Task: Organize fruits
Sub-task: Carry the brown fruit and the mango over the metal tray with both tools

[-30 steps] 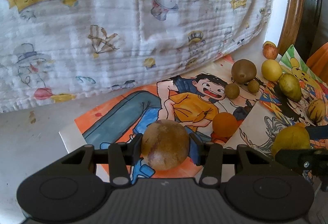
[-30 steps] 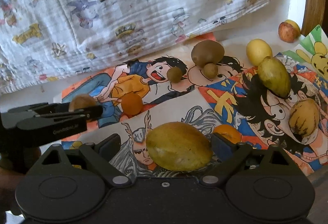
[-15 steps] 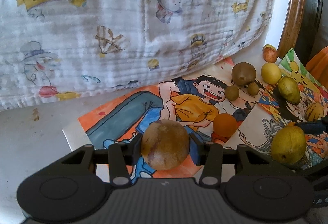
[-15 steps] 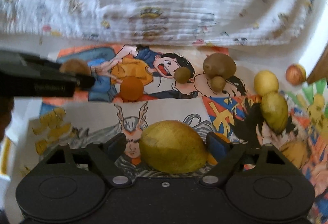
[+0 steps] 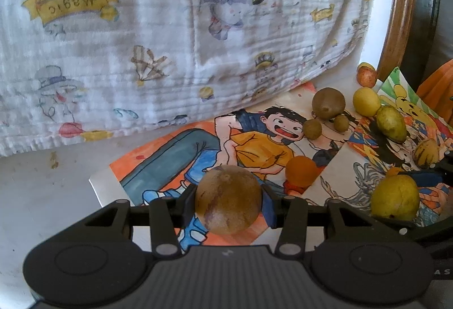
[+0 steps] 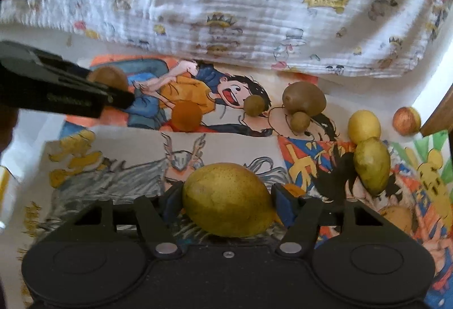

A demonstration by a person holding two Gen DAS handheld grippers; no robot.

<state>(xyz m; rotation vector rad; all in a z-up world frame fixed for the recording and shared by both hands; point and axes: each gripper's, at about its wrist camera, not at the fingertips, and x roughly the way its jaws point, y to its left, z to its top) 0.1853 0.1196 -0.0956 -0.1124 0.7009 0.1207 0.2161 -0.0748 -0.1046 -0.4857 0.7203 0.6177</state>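
My left gripper is shut on a round brown fruit, held above the orange cartoon drawing. My right gripper is shut on a yellow-green mango over the winged-helmet drawing. The right wrist view shows the left gripper with its brown fruit at the left. In the left wrist view, the mango hangs at the right. An orange lies on the drawings between them. Further back lie a large brown fruit, two small green fruits, a lemon and a green mango.
A white cloth with printed cartoons hangs behind the drawings. A red-yellow fruit lies by a wooden frame at the back right. A pale striped fruit rests on the right drawing. Bare white surface spreads to the left.
The right gripper with its mango has swung left and turned, so the fruit row now sits more to the right in its view. The left gripper has drawn back slightly, still holding its fruit.
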